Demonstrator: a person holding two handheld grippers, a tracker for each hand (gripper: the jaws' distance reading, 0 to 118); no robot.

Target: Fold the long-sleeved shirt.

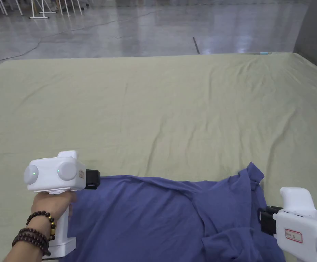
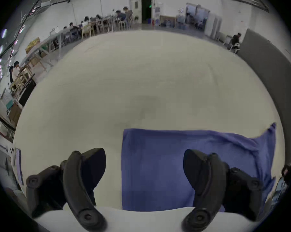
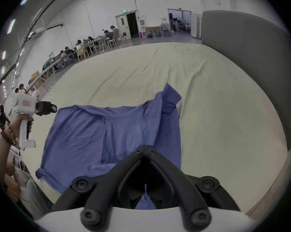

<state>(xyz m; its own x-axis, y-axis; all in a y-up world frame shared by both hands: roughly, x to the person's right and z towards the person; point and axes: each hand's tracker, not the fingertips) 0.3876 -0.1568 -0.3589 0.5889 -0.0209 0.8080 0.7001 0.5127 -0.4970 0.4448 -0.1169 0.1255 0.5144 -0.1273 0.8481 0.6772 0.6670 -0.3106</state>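
A blue long-sleeved shirt (image 1: 147, 218) lies rumpled at the near edge of the table, its far right corner (image 1: 253, 172) peaked up. My left gripper (image 1: 98, 179) hovers by the shirt's far left corner. In the left gripper view it (image 2: 144, 153) stands wide open, the shirt's (image 2: 158, 160) left edge running between the jaws with neither touching it. My right gripper (image 1: 261, 221) sits over the shirt's right side. Its jaws (image 3: 145, 150) meet tip to tip above the shirt (image 3: 91, 131), with no cloth seen between them. The left gripper (image 3: 54, 108) also shows there, held by a hand.
The table is covered with a wide pale olive sheet (image 1: 161, 109), creased and bare beyond the shirt. A grey partition (image 1: 316, 34) stands along the right side. Shiny floor (image 1: 137, 27) lies past the far edge; people sit at tables (image 3: 91, 44) far off.
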